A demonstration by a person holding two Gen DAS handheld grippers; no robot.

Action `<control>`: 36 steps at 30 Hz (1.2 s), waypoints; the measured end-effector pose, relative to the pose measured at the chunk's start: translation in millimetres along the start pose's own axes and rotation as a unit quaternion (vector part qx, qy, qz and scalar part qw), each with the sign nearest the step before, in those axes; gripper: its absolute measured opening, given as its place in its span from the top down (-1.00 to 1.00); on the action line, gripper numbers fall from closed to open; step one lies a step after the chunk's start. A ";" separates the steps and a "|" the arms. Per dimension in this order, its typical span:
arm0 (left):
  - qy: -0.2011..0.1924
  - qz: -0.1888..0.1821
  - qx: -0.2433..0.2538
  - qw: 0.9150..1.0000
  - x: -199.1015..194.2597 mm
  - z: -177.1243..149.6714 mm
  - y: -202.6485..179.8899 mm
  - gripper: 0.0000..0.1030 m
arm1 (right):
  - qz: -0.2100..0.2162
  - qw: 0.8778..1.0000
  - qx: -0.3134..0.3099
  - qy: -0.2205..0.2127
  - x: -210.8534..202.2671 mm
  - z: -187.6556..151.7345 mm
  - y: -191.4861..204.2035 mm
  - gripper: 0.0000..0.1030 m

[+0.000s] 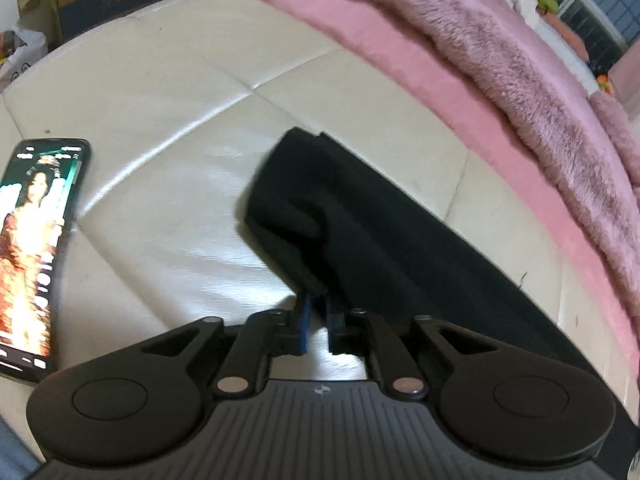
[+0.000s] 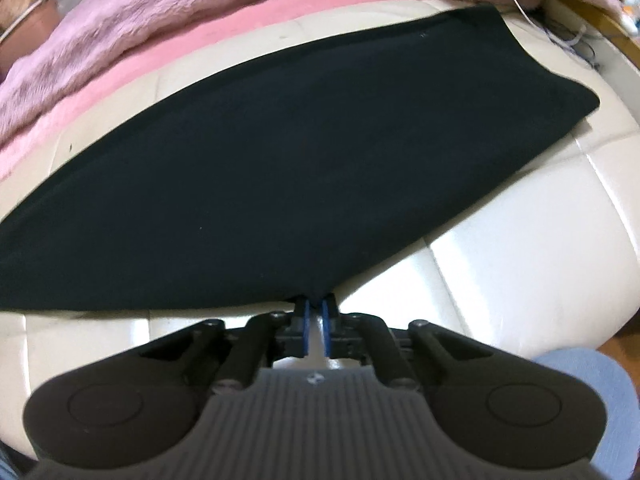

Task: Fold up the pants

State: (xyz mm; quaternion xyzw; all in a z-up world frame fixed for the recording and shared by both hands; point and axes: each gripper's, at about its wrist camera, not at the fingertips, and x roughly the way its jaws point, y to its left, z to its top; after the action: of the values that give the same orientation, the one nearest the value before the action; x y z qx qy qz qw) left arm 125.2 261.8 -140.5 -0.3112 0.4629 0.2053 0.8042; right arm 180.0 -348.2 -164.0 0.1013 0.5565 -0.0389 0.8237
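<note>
left wrist: we look low along the fingers, close over the cream cushion [image 1: 168, 92] | right wrist: likewise | shared: black pants [image 1: 400, 240], pink blanket [image 1: 520, 80]

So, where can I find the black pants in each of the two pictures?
Left wrist view: the black pants run from the centre to the lower right, one end lifted in the left gripper.
Right wrist view: they fill the middle, near edge in the right gripper.
Shared landmark: the pink fluffy blanket behind the pants.

Left gripper [image 1: 318, 300] fingertips buried in black pants [image 1: 360, 220] fold; phone [image 1: 36, 256] cut off at left edge.
</note>
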 end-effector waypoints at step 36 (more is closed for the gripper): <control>-0.102 -0.059 0.162 0.980 23.3 86.2 10.0 1.00 | 0.003 0.990 -0.076 -0.116 60.7 101.4 52.4 0.33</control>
State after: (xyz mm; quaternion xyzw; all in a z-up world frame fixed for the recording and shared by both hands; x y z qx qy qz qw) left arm 183.4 329.5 -131.4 -0.1810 0.3866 0.1108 0.8975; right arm 304.3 -315.3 -177.1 0.0349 0.4586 -0.0057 0.8880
